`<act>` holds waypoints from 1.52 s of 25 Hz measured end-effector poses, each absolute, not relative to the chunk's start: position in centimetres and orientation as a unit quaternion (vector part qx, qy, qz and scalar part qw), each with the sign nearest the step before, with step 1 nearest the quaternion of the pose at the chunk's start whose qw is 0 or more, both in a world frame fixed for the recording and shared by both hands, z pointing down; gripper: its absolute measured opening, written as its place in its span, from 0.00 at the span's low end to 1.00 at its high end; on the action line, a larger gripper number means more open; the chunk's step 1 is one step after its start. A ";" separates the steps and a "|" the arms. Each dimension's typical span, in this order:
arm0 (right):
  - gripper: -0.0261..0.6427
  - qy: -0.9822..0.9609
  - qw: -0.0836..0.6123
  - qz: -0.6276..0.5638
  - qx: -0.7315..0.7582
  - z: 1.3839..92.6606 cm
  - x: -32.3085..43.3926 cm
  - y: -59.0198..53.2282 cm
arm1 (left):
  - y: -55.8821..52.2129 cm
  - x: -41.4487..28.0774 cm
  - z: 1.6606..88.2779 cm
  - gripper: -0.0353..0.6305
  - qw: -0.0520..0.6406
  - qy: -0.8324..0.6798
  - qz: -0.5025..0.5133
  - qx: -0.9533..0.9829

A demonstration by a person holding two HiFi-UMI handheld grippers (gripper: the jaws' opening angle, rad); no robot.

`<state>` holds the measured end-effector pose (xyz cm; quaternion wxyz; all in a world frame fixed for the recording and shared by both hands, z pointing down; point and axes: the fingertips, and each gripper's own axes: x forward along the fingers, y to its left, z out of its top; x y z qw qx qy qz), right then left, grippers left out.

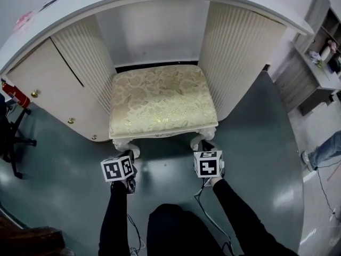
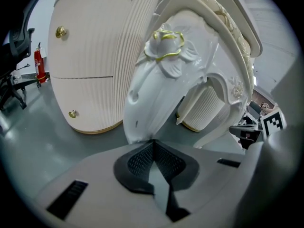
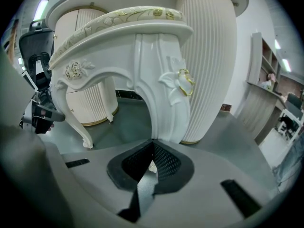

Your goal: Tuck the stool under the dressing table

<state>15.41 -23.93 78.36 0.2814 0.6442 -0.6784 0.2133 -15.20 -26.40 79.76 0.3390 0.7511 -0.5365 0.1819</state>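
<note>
Here, seen from above, a cream stool [image 1: 160, 97] with a floral padded seat sits in the middle. Most of it is in the gap between the two ribbed side cabinets of a white dressing table [image 1: 240, 47]. The table's curved top arcs across 12 o'clock. The stool's front edge lies near the cabinets' front ends, facing the person at 6 o'clock.

The left gripper [image 1: 129, 154] is at 7 o'clock from the seat, held on a black-sleeved arm. Its own camera shows the jaws pressed together with nothing between them. Their tips touch the left front leg [image 2: 156, 89], which is white and carved with a gold-edged rose.

The right gripper [image 1: 205, 145] is at 5 o'clock from the seat. Its jaws are also closed to a thin slit, where a sliver of white shows through. Their tips rest against the right front leg [image 3: 166, 94].

The floor [image 1: 256, 143] is glossy grey-green. A black office chair [image 1: 10, 135] and a red fire extinguisher [image 1: 15, 95] stand at 9 o'clock. Grey shelves [image 1: 319, 57] stand at 2 o'clock.
</note>
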 end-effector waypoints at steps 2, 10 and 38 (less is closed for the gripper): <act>0.05 -0.679 0.283 0.211 0.644 78.5 15.3 -23.8 | -26.4 -15.2 80.1 0.06 0.348 -0.539 0.174 0.747; 0.05 -0.697 0.250 0.194 0.644 76.1 15.3 -23.2 | -25.8 -15.2 78.0 0.06 0.318 -0.564 0.148 0.747; 0.04 -0.757 0.204 0.210 0.585 73.5 12.0 -11.3 | -14.0 -14.1 72.5 0.06 0.241 -0.564 0.130 0.779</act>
